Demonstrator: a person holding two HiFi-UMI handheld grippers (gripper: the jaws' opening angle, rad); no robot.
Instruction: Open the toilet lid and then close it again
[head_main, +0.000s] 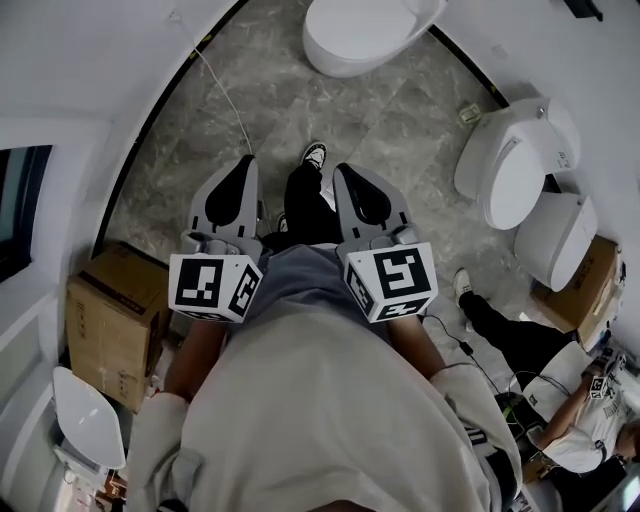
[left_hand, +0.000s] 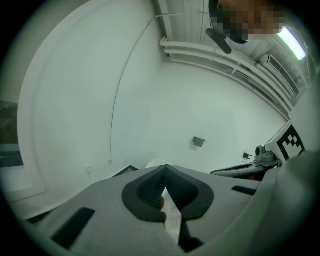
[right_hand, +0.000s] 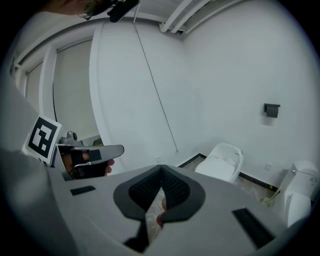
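Head view showed grey left gripper (head_main: 243, 165) and grey right gripper (head_main: 348, 172), jaws pressed together, empty. White ceramic toilet (head_main: 365, 35) stood well ahead.

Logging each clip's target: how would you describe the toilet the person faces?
Follow the grey marble floor to the top of the head view. The toilet stands there alone, straight ahead of the person's shoe. The other two toilets sit side by side at the right.

Grey marbled floor (head_main: 300, 120) carries a white toilet (head_main: 365, 35) and a cardboard box (head_main: 115, 320).
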